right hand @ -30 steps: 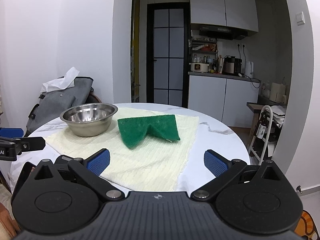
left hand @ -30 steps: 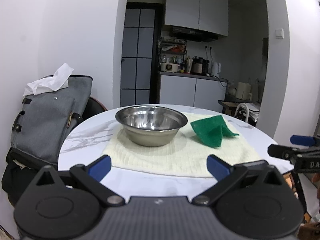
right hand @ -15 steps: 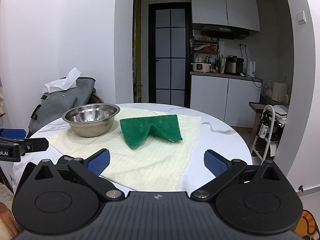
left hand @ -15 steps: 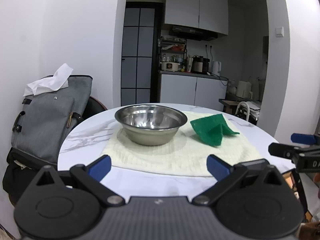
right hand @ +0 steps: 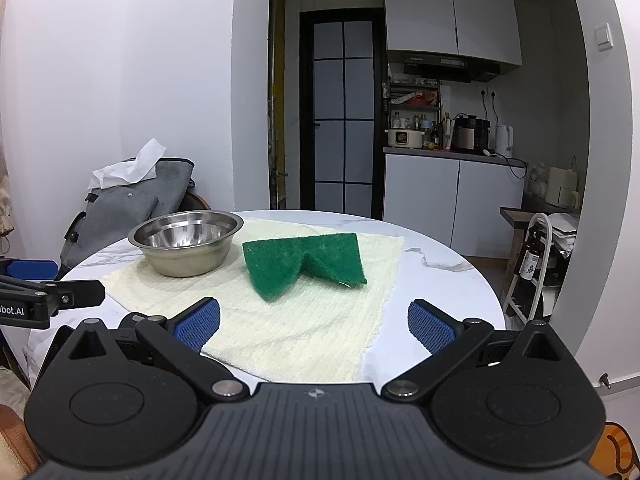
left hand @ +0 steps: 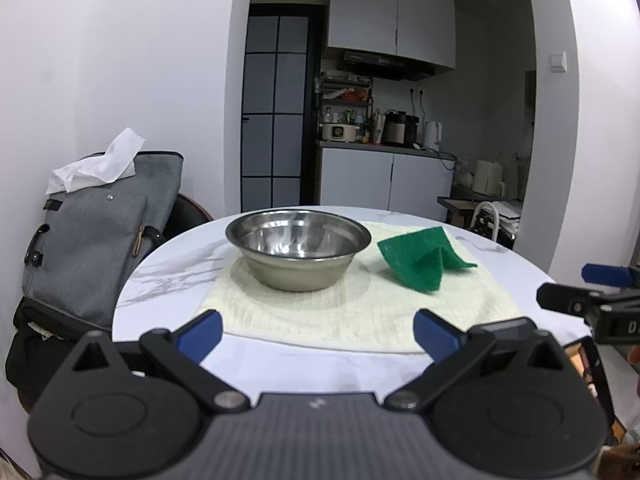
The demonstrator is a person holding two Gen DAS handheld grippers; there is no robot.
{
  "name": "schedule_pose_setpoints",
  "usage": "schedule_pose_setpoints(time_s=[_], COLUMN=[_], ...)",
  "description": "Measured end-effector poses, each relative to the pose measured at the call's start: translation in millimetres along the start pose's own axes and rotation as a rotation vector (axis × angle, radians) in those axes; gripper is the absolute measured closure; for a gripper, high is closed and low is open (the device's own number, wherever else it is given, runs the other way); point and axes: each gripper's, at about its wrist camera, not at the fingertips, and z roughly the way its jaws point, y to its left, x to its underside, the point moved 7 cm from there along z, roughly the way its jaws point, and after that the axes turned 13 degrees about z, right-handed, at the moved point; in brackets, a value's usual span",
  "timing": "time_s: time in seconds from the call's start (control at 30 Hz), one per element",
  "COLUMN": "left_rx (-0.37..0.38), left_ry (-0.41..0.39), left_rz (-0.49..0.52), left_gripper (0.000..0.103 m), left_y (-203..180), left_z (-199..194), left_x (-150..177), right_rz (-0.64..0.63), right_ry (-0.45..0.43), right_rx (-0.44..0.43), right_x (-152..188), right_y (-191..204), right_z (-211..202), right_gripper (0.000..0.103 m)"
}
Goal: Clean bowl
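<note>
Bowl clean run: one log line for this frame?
phase: pre-grasp | left gripper: open, empty | right gripper: open, empty | bowl: on cloth | scouring pad: beside bowl, untouched

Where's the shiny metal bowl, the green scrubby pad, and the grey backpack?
Shiny metal bowl (left hand: pixel 298 266), left wrist view, on its outer front wall.
Green scouring pad (right hand: pixel 276 268), right wrist view, on its front flap.
Grey backpack (left hand: pixel 96 248), left wrist view, on its front pocket.

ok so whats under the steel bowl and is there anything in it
The steel bowl stands on a cream cloth spread over the round marble table. The part of its inside that shows is bare shiny metal; the near wall hides the bottom nearest the camera.
</note>
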Motion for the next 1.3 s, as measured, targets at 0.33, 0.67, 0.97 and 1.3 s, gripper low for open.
schedule_pose_setpoints(time_s=[0.33,0.67,0.97,1.3], left_rx=[0.001,-0.005,-0.005,0.004], left_ry=[-0.003,0.001,-0.006,0.010], left_rz=[0.013,-0.013,-0.015,-0.005], left_gripper=[0.000,0.000,0.000,0.000], left_y=[-8.5,1.6,4.3,3.5], left_z=[1.2,-0.7,-1.5,2.0], left_x=[-2.5,0.9,1.6,3.1], right_rz=[0.000,-0.002,-0.011,-0.006], right_ry=[-0.004,0.004,0.010,0.009], right_rx=[0.000,0.006,0.004,-0.008], right_x=[1.9,2.8,3.6,3.3], right_y=[2.5,3.8,5.7,9.6], right_z=[-0.9,0.7,0.6,-0.5], right_gripper=[0.001,0.001,0.001,0.001])
